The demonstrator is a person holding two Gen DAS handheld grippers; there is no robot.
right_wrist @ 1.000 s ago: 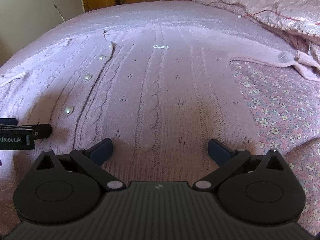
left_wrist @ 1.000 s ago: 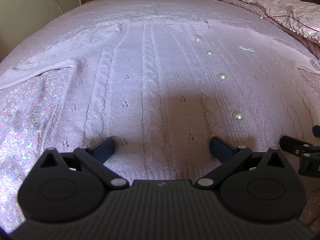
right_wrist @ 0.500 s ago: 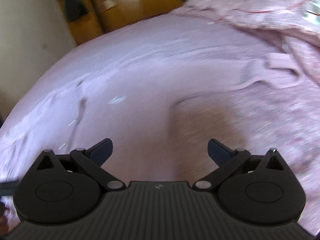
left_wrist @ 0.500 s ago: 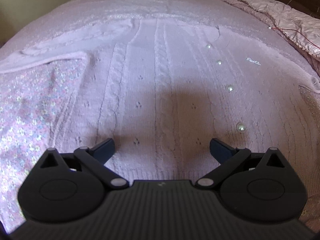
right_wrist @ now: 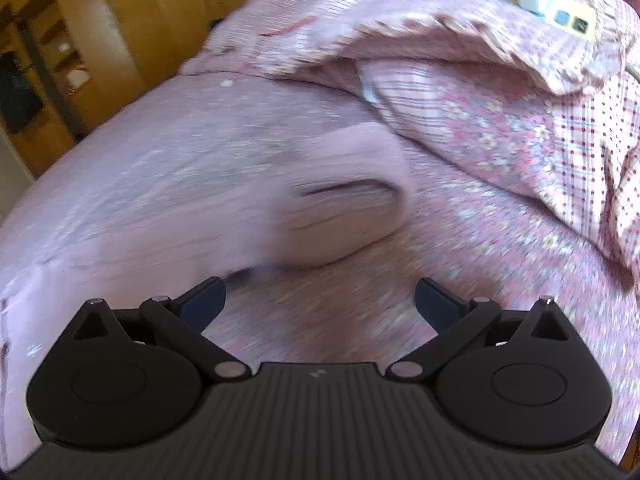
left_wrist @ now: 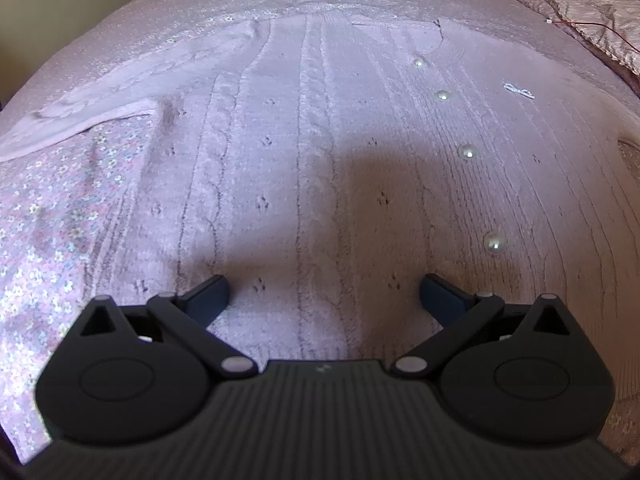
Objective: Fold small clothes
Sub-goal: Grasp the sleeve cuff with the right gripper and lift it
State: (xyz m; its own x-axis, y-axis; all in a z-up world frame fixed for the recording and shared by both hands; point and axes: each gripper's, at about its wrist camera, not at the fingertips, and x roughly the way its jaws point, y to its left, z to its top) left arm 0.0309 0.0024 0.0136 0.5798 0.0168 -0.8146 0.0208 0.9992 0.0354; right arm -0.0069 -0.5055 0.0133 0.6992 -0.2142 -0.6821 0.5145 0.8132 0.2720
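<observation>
1. The bed [left_wrist: 48,240], under a pink floral sheet, fills both views; a rumpled quilt [right_wrist: 500,92] is heaped at 1 o'clock in the right view.
2. The lilac cable-knit cardigan [left_wrist: 312,140] lies flat and face up on the sheet, running from the left gripper [left_wrist: 324,294] toward 12 o'clock, one sleeve [left_wrist: 100,108] out at 10 o'clock.
3. The left gripper's fingers stand wide apart over the hem, gripping nothing.
4. The right gripper [right_wrist: 320,294] is likewise spread and empty; a blurred sleeve cuff [right_wrist: 340,204] lies just beyond at 12 o'clock.
5. Four pearl buttons [left_wrist: 467,152] run from 3 toward 1 o'clock.
</observation>
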